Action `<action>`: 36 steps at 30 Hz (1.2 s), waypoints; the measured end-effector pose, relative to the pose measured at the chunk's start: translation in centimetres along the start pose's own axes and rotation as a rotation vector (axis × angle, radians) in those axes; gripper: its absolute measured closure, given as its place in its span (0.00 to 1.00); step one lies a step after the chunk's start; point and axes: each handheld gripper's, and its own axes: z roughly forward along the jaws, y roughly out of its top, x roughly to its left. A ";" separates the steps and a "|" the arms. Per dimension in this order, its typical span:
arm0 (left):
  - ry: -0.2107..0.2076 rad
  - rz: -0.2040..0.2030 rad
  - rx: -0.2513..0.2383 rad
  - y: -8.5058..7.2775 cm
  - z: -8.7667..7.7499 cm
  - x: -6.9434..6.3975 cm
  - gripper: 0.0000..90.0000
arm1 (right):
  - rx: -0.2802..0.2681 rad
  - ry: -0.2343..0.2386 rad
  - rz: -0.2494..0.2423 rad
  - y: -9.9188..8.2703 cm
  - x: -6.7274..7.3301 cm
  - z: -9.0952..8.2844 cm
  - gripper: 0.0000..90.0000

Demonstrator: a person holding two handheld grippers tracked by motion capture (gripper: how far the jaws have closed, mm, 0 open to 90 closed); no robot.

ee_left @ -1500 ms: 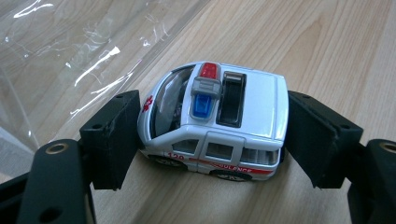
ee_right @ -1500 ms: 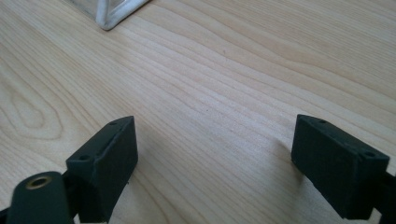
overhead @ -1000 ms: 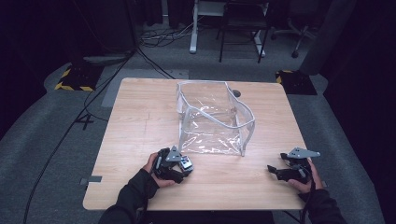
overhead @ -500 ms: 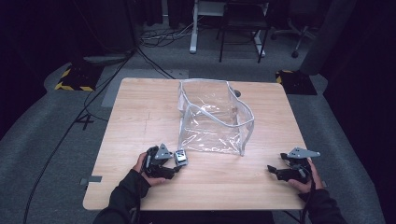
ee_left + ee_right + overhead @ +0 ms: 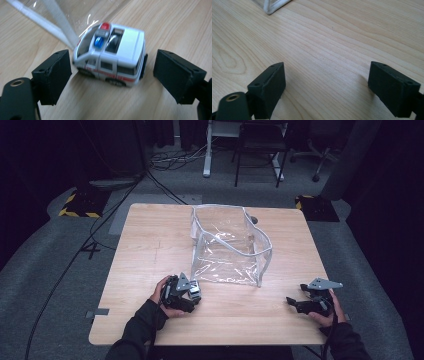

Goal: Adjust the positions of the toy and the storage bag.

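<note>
Toy van [image 5: 111, 53] stands near the table's [image 5: 150, 250] front edge between our left gripper's [image 5: 112, 75] jaws, which have just opened, clear of it. Its nose touches the clear bag [image 5: 227, 247], whose top our left gripper view cuts off. Our right gripper [image 5: 329, 85] gapes over bare wood.

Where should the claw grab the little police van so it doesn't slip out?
Probably across its two ends, front and back. The police van stands on its wheels on the table, side-on between the left gripper, whose jaws have just been opening and now stand clear of both ends. Those ends look flat, so the pads could press squarely; coming in low from this near side keeps clear of the clear bag behind.
</note>
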 end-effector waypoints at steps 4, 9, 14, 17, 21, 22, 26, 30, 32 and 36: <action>-0.018 -0.005 0.009 0.6 0.5 0.3 0.17 | 0.000 0.000 0.000 0.0 0.0 0.0 0.16; -0.043 -0.032 0.003 0.6 0.5 0.8 0.26 | 0.001 0.001 0.000 0.0 0.0 0.0 0.16; -0.058 -0.025 0.009 0.3 0.3 0.9 0.26 | 0.001 0.001 -0.001 0.0 0.0 0.0 0.16; -0.066 -0.012 0.011 0.1 0.0 1.0 0.27 | 0.000 0.000 -0.001 0.0 0.0 0.0 0.16; -0.070 -0.005 0.020 -0.3 -0.5 1.3 0.27 | 0.000 0.001 -0.001 0.0 0.0 0.0 0.16; -0.073 -0.011 0.019 -0.5 -0.6 1.4 0.27 | 0.000 0.000 -0.001 0.0 0.0 0.0 0.16; -0.058 -0.027 0.030 -1.1 -1.2 1.8 0.27 | 0.000 0.000 -0.002 0.0 0.0 0.0 0.16; -0.008 -0.077 0.033 -1.8 -1.9 2.8 0.27 | 0.000 0.000 -0.002 0.0 0.0 0.0 0.16; -0.001 -0.085 0.025 -2.1 -2.0 3.2 0.27 | 0.000 0.000 -0.002 0.0 0.0 0.0 0.16; -0.007 -0.086 0.028 -2.0 -2.0 3.0 0.27 | 0.000 0.000 -0.002 0.0 0.0 0.0 0.16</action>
